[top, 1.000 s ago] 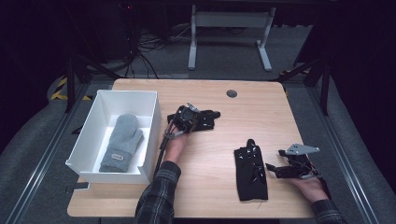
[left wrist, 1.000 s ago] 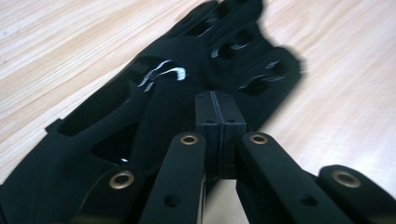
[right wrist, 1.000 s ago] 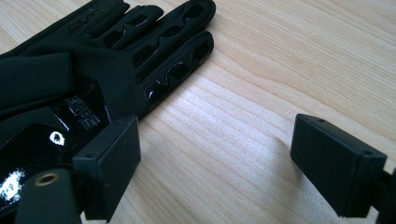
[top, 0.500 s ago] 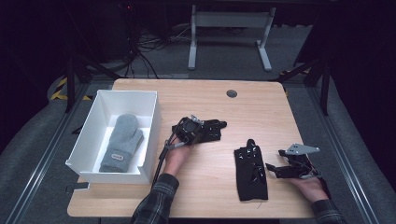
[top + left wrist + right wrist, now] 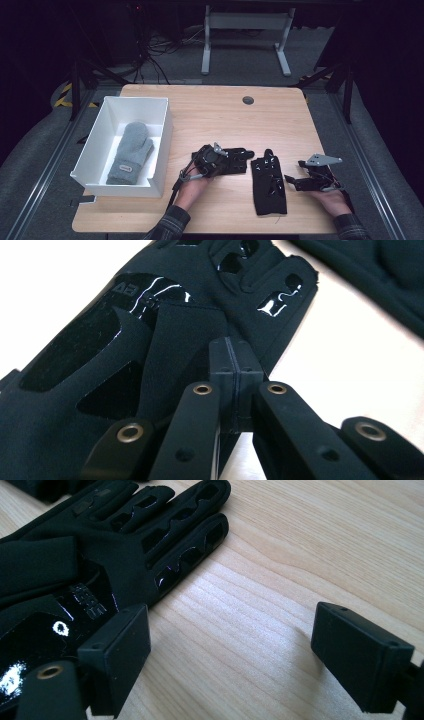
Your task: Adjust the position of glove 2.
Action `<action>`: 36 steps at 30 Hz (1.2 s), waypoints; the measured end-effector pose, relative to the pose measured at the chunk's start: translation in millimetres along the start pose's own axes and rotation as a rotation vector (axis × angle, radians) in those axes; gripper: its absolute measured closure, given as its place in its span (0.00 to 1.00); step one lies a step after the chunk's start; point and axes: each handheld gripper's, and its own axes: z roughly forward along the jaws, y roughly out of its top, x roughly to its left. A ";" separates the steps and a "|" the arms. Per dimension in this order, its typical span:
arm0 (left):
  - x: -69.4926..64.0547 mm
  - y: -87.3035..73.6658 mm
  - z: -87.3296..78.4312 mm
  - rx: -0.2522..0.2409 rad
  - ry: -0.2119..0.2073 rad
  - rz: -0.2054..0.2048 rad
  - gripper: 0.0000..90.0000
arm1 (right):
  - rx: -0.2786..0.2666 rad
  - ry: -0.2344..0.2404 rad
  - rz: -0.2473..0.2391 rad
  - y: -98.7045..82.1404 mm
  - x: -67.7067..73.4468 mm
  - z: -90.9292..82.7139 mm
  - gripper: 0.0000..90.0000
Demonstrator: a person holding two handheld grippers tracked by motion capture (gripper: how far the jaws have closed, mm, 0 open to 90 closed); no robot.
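A black glove (image 5: 269, 185) with glossy patches lies flat on the wooden table (image 5: 225, 115), fingers pointing away from me. My left gripper (image 5: 246, 161) is level just left of its fingers and points right. In the left gripper view the left gripper (image 5: 235, 375) has its pads pressed together over the glove (image 5: 125, 340), and I see no fabric between them. My right gripper (image 5: 295, 172) rests to the glove's right, aimed at it. In the right gripper view the right gripper (image 5: 235, 650) stands open over bare wood, its left pad at the edge of the glove (image 5: 75, 555).
A white box (image 5: 165, 130) stands at the table's left with a grey mitten (image 5: 131, 150) lying inside. A dark round grommet (image 5: 248, 100) sits near the far edge. Dark floor and a desk frame lie beyond the table.
My left gripper has travelled from beside the box toward me and to the right, ending at the black glove. The right gripper and the glove have stayed put.
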 end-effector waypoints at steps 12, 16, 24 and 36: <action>26.5 11.0 -24.1 -0.049 0.103 -0.023 1.00 | 0.000 0.000 0.000 0.0 0.0 0.0 0.18; 44.8 10.7 -25.1 -0.016 0.157 -0.051 1.00 | 0.000 0.000 0.000 0.0 0.0 0.0 0.18; 41.9 -3.0 -21.9 0.042 0.147 -0.048 1.00 | 0.000 0.000 0.000 0.0 0.0 0.0 0.18; 8.5 -38.3 -37.2 0.026 -0.002 -0.038 1.00 | 0.000 0.000 0.000 0.0 0.1 0.0 0.18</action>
